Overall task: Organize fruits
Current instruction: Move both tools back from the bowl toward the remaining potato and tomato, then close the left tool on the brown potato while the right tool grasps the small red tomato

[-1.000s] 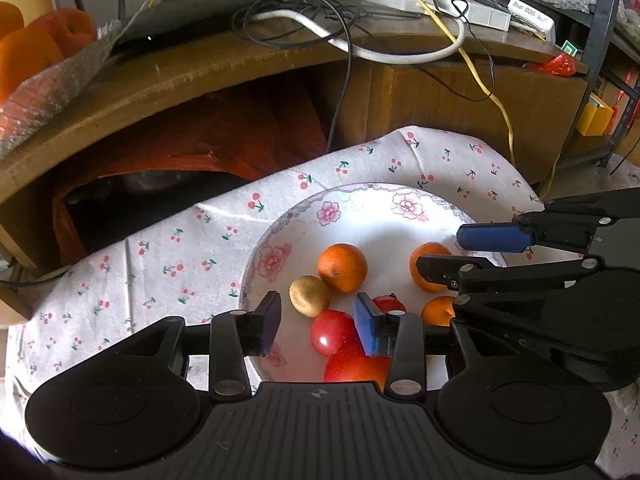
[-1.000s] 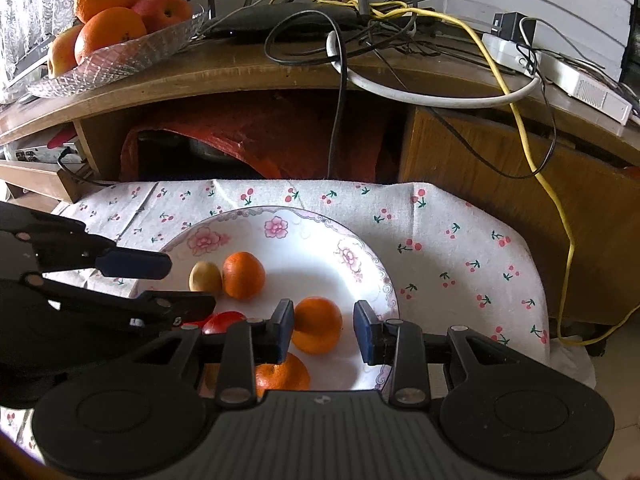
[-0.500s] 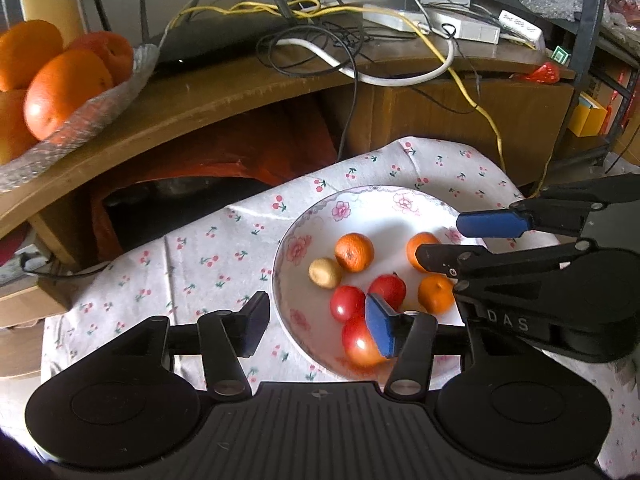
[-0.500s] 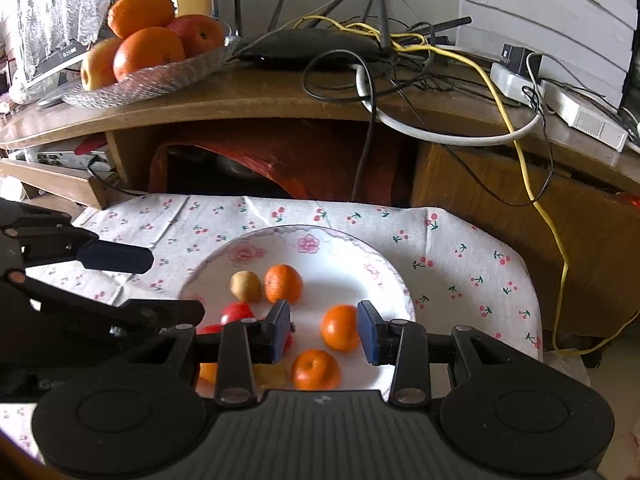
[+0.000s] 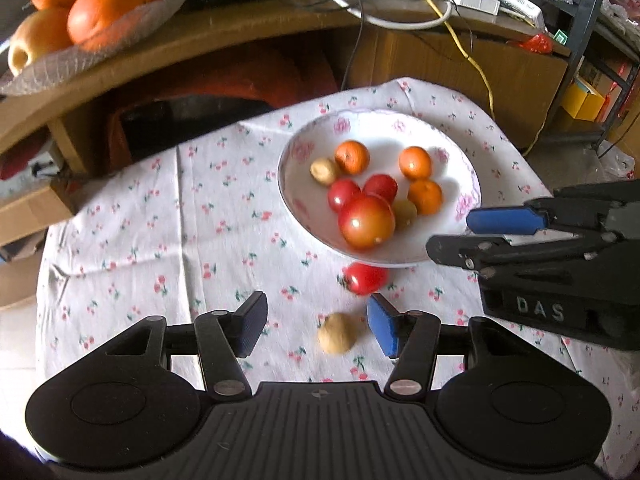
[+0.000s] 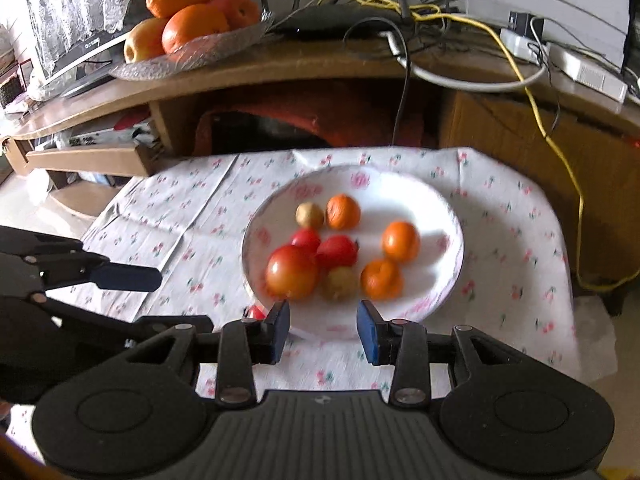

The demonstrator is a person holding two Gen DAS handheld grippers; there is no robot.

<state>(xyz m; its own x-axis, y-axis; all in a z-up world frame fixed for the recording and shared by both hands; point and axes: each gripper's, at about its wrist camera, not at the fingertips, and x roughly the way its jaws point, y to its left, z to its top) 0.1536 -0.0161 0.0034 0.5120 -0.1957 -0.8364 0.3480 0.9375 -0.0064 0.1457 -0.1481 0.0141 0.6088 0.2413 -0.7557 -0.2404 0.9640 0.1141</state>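
Left gripper (image 5: 316, 326): jaws spread wide, holding nothing, above the cherry-print tablecloth (image 5: 160, 240). A small tan fruit (image 5: 337, 333) lies on the cloth between the fingers, nearer the blue-padded one; contact with that pad cannot be judged. Just beyond, a small red tomato (image 5: 364, 277) lies on the cloth, close against the near rim of the floral plate (image 5: 460, 160).

Right gripper (image 6: 323, 330): jaws spread, holding nothing, poised over the plate's near rim.

On the plate: a large red-orange tomato (image 6: 292, 272) nearest, touching two smaller red tomatoes (image 6: 336, 251) behind it; a tan fruit (image 6: 340, 283) beside it; three mandarins (image 6: 401, 241), two at the right and one at the far side; a second tan fruit (image 6: 309, 215) beside the far mandarin.

Beyond the table, a wooden shelf (image 6: 320, 64) carries a glass dish (image 6: 224, 46) of oranges and apples, a router (image 6: 340, 20) and tangled cables (image 6: 500, 40).
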